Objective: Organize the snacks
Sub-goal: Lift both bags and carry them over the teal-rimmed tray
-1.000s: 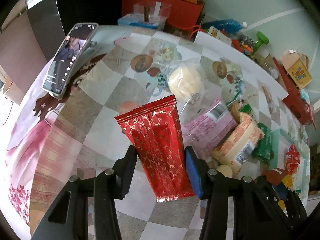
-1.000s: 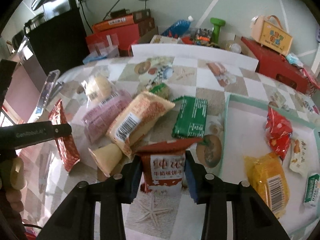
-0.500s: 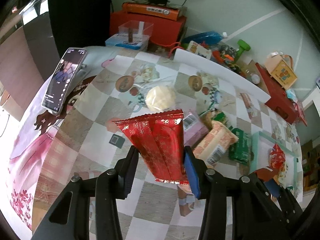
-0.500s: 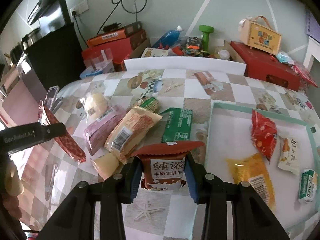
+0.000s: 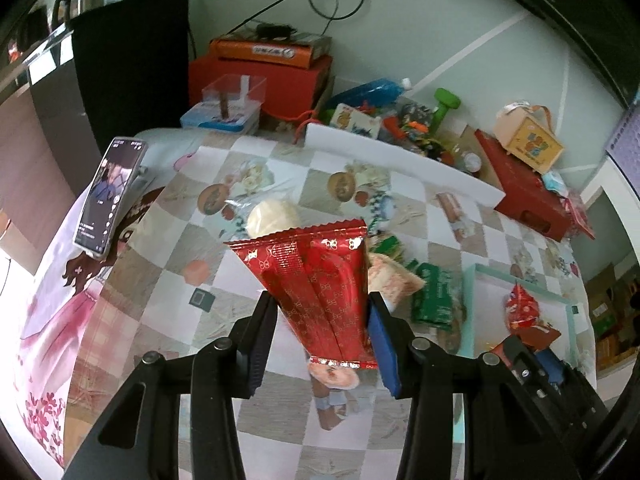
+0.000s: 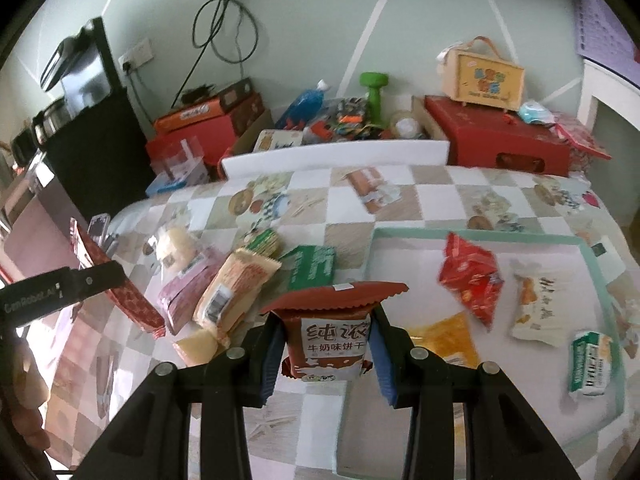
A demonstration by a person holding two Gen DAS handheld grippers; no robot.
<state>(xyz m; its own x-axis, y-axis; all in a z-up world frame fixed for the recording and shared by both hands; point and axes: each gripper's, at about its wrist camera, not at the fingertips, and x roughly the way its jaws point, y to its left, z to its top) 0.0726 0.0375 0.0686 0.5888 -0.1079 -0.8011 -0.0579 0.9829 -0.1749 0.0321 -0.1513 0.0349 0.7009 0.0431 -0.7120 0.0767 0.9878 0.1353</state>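
My left gripper (image 5: 322, 320) is shut on a long red patterned snack packet (image 5: 320, 276), held up off the checked tablecloth. My right gripper (image 6: 326, 338) is shut on a brown and white biscuit packet (image 6: 334, 332), also lifted, just left of the mint-rimmed tray (image 6: 600, 276). Inside the tray lie a red bag (image 6: 470, 278), an orange packet (image 6: 450, 338), a white packet (image 6: 536, 306) and a small green and white pack (image 6: 590, 362). A loose pile of snacks (image 6: 224, 292) stays on the cloth to the left. In the right wrist view the left gripper (image 6: 72, 286) and its red packet (image 6: 116, 288) show at the left edge.
A phone (image 5: 110, 196) leans on a stand at the table's left side. Red boxes (image 6: 496, 142), a green dumbbell (image 6: 374, 92), a blue bottle (image 6: 306, 104) and a white board (image 6: 334, 156) crowd the far edge against the wall. A black cabinet (image 5: 128, 56) stands far left.
Both grippers have risen and drawn back from the table with their packets still held. More of the tray and the far wall now shows in both views.
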